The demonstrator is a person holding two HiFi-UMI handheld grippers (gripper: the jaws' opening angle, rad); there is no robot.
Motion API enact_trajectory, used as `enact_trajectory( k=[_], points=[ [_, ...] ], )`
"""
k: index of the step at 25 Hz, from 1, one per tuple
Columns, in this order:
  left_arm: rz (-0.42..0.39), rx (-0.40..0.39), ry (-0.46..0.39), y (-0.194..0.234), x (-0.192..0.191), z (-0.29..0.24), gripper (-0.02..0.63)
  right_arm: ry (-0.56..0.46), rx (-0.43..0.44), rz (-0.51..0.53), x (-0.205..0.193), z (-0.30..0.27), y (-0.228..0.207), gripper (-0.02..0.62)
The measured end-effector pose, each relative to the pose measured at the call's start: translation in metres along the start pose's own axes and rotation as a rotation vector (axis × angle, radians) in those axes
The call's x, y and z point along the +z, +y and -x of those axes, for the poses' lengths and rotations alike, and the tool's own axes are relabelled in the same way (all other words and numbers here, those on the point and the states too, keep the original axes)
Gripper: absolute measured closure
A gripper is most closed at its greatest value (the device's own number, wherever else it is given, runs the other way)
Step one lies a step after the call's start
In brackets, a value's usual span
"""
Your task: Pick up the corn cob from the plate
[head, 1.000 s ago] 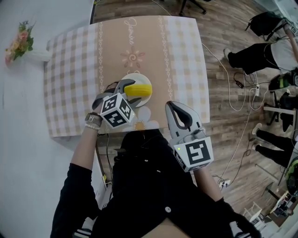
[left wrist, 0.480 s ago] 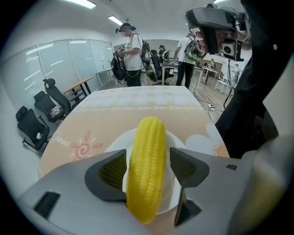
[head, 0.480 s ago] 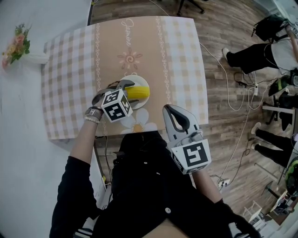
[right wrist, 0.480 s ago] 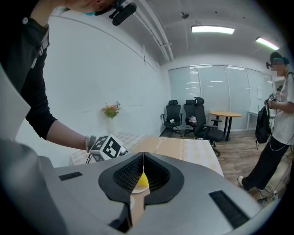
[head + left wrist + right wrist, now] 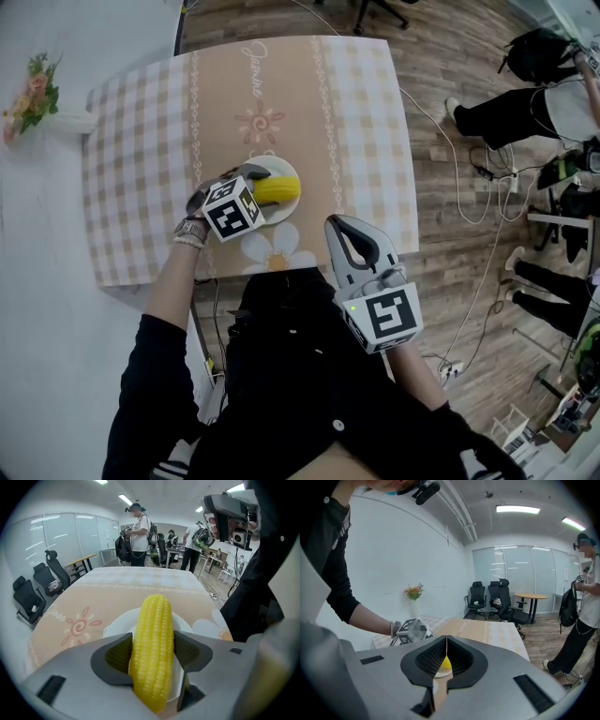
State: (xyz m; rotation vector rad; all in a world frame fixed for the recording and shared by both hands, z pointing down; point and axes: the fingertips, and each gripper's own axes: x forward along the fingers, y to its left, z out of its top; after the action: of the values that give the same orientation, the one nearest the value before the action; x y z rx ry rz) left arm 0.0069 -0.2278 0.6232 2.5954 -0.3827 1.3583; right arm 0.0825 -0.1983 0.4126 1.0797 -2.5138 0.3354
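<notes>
A yellow corn cob (image 5: 278, 189) lies across a small white plate (image 5: 288, 209) on the table's near middle. My left gripper (image 5: 251, 178) is at the cob's left end, its jaws closed against both sides of the cob (image 5: 151, 648), with the plate (image 5: 119, 622) under it. My right gripper (image 5: 348, 235) hangs off the table's near edge, right of the plate, jaws pressed together with nothing between them. In the right gripper view (image 5: 446, 660) a sliver of the yellow cob (image 5: 446, 662) and the left gripper's marker cube (image 5: 412, 629) show ahead.
The table carries a checked and beige cloth (image 5: 150, 141) with a daisy print (image 5: 276, 249) near its front edge. A vase of flowers (image 5: 42, 103) stands off its left side. People (image 5: 525, 103), cables and office chairs (image 5: 33, 602) fill the room around.
The left gripper has slid a little further over the cob's left end and its jaws now press on it. The right gripper has hardly moved.
</notes>
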Motion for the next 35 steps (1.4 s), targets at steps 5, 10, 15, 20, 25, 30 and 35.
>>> enact_trajectory(
  k=[5,10,15,20,25,30,35],
  points=[
    [0.031,0.03,-0.012,0.002,0.001,0.0,0.334,0.004,0.003,0.001,-0.002,0.0,0.001,0.554],
    [0.07,0.045,-0.021,0.002,0.003,0.001,0.337,0.009,-0.001,-0.006,-0.003,0.0,0.003,0.554],
    [0.119,0.102,-0.067,0.006,0.009,0.008,0.337,0.006,0.004,-0.001,-0.002,-0.002,0.006,0.554],
    [0.141,0.174,-0.092,0.009,0.012,0.025,0.337,-0.006,0.018,0.021,0.005,-0.005,0.011,0.554],
    [0.208,0.226,-0.13,0.01,0.011,0.046,0.337,-0.02,0.024,0.041,0.014,-0.008,0.016,0.554],
    [0.237,0.287,-0.151,0.007,0.008,0.068,0.339,-0.042,0.022,0.063,0.026,-0.01,0.018,0.554],
    [0.272,0.35,-0.188,0.005,0.011,0.093,0.344,-0.066,0.012,0.076,0.037,-0.008,0.015,0.554]
  ],
)
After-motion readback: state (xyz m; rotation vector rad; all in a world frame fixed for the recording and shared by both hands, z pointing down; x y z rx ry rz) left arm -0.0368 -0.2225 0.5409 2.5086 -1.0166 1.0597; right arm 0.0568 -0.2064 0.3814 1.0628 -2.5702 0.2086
